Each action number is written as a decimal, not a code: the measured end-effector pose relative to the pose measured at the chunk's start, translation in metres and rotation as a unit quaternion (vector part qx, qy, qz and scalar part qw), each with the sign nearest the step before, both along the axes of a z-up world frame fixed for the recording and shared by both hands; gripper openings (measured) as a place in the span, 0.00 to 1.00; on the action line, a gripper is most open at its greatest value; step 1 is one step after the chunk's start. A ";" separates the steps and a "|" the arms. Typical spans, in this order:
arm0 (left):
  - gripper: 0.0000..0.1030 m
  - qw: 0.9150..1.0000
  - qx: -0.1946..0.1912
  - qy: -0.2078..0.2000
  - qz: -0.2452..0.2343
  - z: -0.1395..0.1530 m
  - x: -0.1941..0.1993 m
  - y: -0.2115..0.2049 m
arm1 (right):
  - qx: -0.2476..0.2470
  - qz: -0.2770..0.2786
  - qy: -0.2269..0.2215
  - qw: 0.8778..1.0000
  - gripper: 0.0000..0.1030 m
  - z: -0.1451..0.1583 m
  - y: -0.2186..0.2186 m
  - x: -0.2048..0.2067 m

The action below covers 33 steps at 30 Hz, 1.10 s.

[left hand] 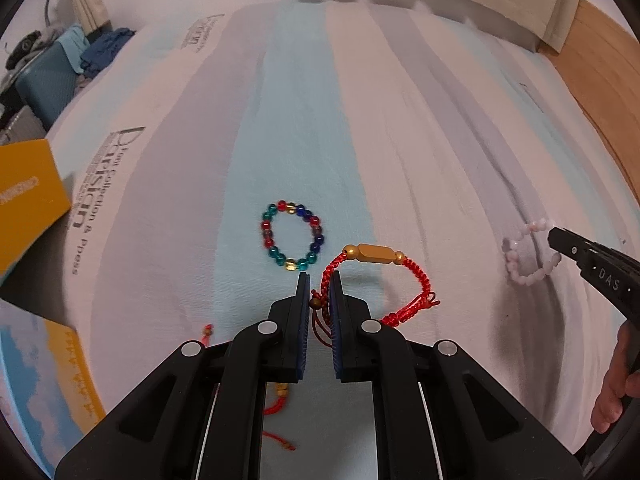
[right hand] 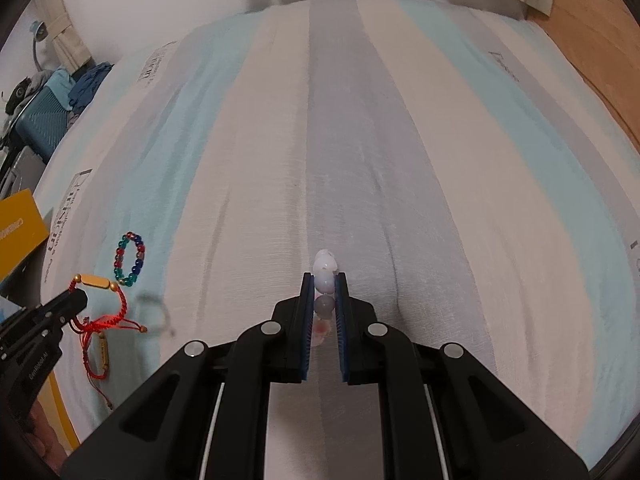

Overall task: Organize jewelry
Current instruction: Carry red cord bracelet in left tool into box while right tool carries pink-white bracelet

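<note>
My left gripper [left hand: 320, 278] is shut on the red braided cord of a bracelet with a gold tube bead [left hand: 374, 254], which hangs just above the striped bedsheet [left hand: 400, 140]. A bracelet of blue, teal, red and yellow glass beads [left hand: 292, 236] lies flat beyond the fingertips. A second red cord bracelet [right hand: 100, 356] lies on the sheet below the left gripper [right hand: 76, 300]. My right gripper [right hand: 324, 278] is shut on a pale pink and lilac bead bracelet [right hand: 326, 262], lifted off the sheet. The left wrist view shows it [left hand: 528, 256] dangling from the right gripper [left hand: 556, 238].
A yellow box [left hand: 28, 200] and a second box with a sky print [left hand: 48, 380] sit at the bed's left edge. A teal suitcase [left hand: 44, 84] with clothes stands beyond. Wooden floor [left hand: 592, 60] runs along the right side. A person's hand [left hand: 616, 392] holds the right gripper.
</note>
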<state>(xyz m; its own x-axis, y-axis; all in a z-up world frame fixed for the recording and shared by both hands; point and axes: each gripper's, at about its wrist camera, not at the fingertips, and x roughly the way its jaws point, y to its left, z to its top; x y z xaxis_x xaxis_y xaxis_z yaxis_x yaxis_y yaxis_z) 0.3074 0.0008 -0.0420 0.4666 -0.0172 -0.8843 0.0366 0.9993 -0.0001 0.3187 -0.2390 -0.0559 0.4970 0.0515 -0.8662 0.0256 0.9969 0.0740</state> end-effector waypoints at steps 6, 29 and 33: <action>0.08 1.000 0.008 -0.011 0.009 0.014 -0.006 0.007 | -0.004 0.010 -0.018 1.000 0.09 0.016 0.010 -0.006; 0.08 0.998 0.022 -0.037 0.043 0.044 -0.038 0.055 | -0.003 0.094 -0.049 0.994 0.09 0.059 0.090 -0.027; 0.08 0.998 0.021 -0.045 0.049 0.053 -0.046 0.067 | -0.002 0.112 -0.059 0.992 0.09 0.068 0.110 -0.034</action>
